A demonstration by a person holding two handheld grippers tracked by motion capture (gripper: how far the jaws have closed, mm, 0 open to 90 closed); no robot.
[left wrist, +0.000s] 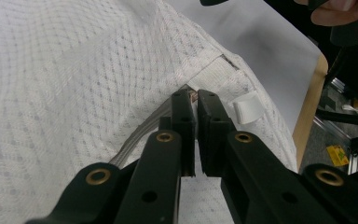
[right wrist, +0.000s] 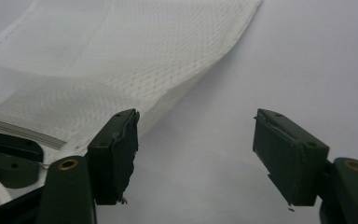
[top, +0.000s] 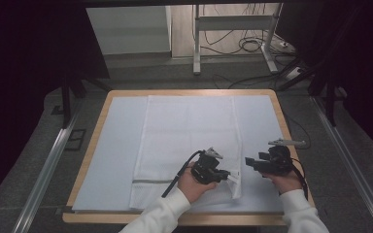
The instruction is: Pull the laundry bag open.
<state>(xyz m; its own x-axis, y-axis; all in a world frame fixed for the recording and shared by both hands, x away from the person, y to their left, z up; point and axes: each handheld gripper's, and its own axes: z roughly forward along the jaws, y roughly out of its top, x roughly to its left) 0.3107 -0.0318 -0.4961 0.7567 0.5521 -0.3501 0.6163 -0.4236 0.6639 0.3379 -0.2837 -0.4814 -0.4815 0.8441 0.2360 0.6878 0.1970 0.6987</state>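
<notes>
A white mesh towel (top: 187,145) lies folded lengthwise down the middle of a pale sheet (top: 111,150) that covers the wooden table (top: 284,121). A grey stripe (top: 151,181) crosses the towel near its near edge. The left tool (top: 229,175) sits over the towel's near right corner, held by the left hand (top: 190,183), whose white sleeve (top: 158,216) comes in from below. In the left gripper view this tool (left wrist: 195,100) is clenched on the towel (left wrist: 74,79) at the hem, its 2 jaws pressed together with a thin fold of fabric between them, and a small white tag (left wrist: 248,107) stands out just beside them. The corner is lifted a little off the sheet. The right tool (top: 250,162) is just to the right of the towel's edge, over bare sheet, held by the right hand (top: 287,182). In the right gripper view it (right wrist: 196,140) is released, jaws wide apart with nothing between them, and the towel (right wrist: 121,60) lies to the left of its left jaw.
</notes>
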